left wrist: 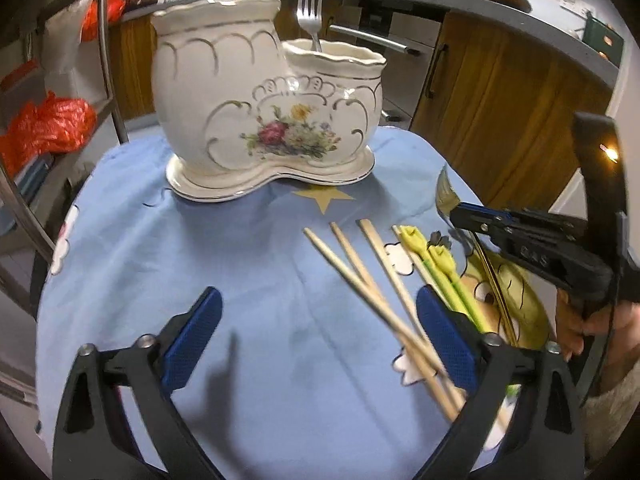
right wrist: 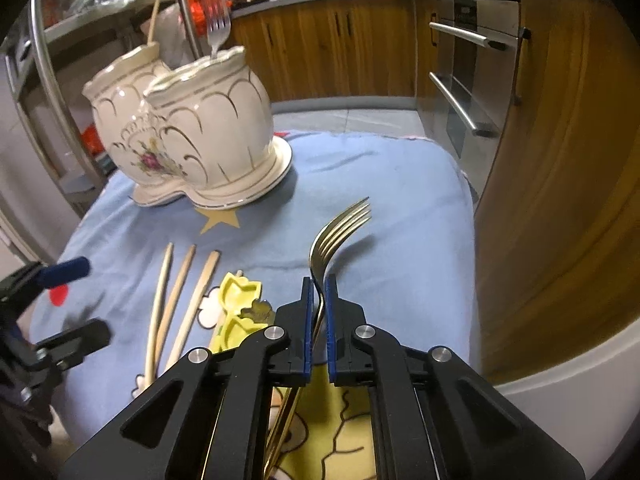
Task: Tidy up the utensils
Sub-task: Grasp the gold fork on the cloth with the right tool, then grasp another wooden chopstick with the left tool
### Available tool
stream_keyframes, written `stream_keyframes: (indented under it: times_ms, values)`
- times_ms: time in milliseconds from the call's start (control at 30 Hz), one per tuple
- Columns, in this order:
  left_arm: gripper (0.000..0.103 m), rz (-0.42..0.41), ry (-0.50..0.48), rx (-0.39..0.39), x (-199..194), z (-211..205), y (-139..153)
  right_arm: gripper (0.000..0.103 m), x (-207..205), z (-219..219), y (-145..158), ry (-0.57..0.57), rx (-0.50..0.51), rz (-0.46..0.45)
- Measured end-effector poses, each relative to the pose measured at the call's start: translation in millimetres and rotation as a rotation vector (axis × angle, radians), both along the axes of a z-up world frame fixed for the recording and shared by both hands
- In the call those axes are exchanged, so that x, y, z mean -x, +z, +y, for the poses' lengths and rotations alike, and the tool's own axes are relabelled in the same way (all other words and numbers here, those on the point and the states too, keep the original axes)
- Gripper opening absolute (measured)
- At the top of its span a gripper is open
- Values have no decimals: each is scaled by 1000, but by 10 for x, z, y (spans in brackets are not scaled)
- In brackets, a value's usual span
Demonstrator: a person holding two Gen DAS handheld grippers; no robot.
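— Two utensils already stand in the ceramic holder (left wrist: 264, 100) at the far side: a silver fork (left wrist: 310, 4) and a wooden stick (right wrist: 153, 20).

— And the rest?

— Right gripper (right wrist: 319, 312) is clamped on the gold fork (right wrist: 340, 228); left gripper (left wrist: 320, 336) gapes wide, empty, over the chopsticks (left wrist: 360, 276) lying near.
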State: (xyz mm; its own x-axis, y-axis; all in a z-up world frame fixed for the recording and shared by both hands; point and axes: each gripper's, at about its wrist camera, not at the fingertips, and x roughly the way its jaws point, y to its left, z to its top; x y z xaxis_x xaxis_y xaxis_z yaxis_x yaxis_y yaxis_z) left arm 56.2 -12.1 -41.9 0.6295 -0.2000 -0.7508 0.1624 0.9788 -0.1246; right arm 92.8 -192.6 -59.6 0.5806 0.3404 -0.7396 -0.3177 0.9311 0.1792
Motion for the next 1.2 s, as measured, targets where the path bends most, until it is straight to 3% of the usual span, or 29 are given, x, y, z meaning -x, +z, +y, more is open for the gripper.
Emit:
stream_keyframes:
  times_ms: [100,167,233,267,533,600,800,967,1200]
  values:
    - [59,59,13,24,-111,-59,-56,6,44,-49,47,4,-17,-16]
    - [51,86,22,40,-169,-92,-85,6,76,-71,75,8,-31,-23]
    - [28,105,37,31,-232,-135,-108,6,109,-84,94,15,-40,-31]
    - [25,117,44,34,-261,-141,-123,6,122,-89,103,17,-42,-37]
    - [20,145,91,9,-413,-235,-158,6,188,-122,138,38,-68,-52]
    - [10,144,86,-18,-460,-250,-153,6,214,-122,160,46,-70,-59]
    - [5,123,20,-102,-429,-255,-118,6,286,-163,252,66,-89,-93]
    - [5,109,-21,-182,-312,-312,-113,6,351,-169,330,84,-116,-130]
    - [6,94,-41,-214,-253,-361,-149,6,434,-141,452,103,-130,-175]
